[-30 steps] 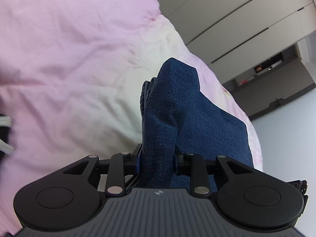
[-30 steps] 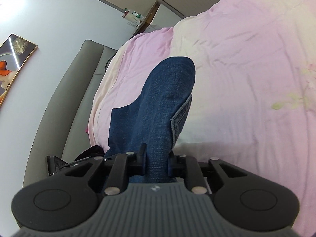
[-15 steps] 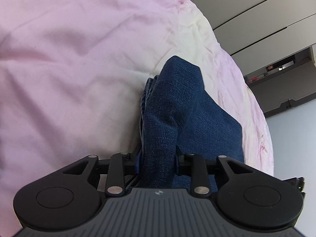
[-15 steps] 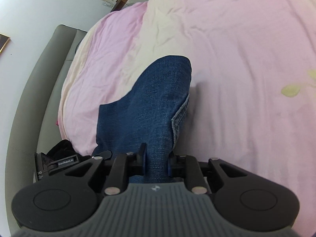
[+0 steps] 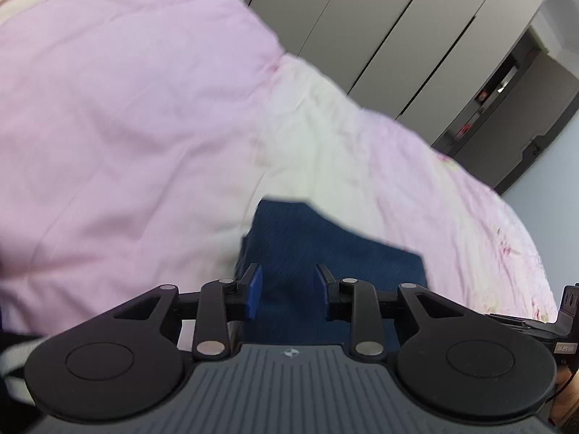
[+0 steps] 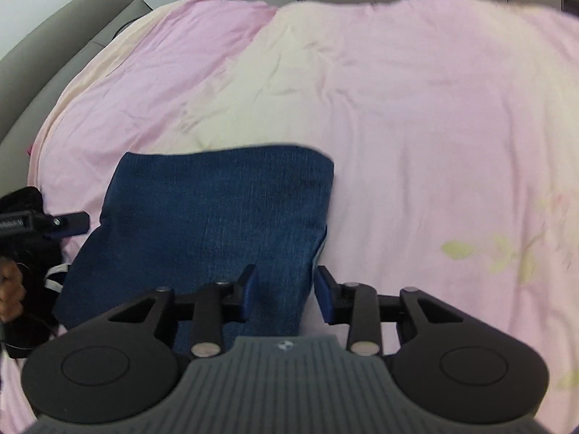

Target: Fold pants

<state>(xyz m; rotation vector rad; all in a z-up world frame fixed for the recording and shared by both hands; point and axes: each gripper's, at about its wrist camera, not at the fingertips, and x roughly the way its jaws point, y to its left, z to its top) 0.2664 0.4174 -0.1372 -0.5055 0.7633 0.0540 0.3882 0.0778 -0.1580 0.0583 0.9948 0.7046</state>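
Released, the folded denim pants lie flat; both tongs just opened, empty.

Almost nothing legible. On the left gripper, seen at the left edge of the right wrist view just left of the folded pants, sits a small white label — its lettering too blurred to read. Each gripper body bears a small white emblem — a symbol, not letters.
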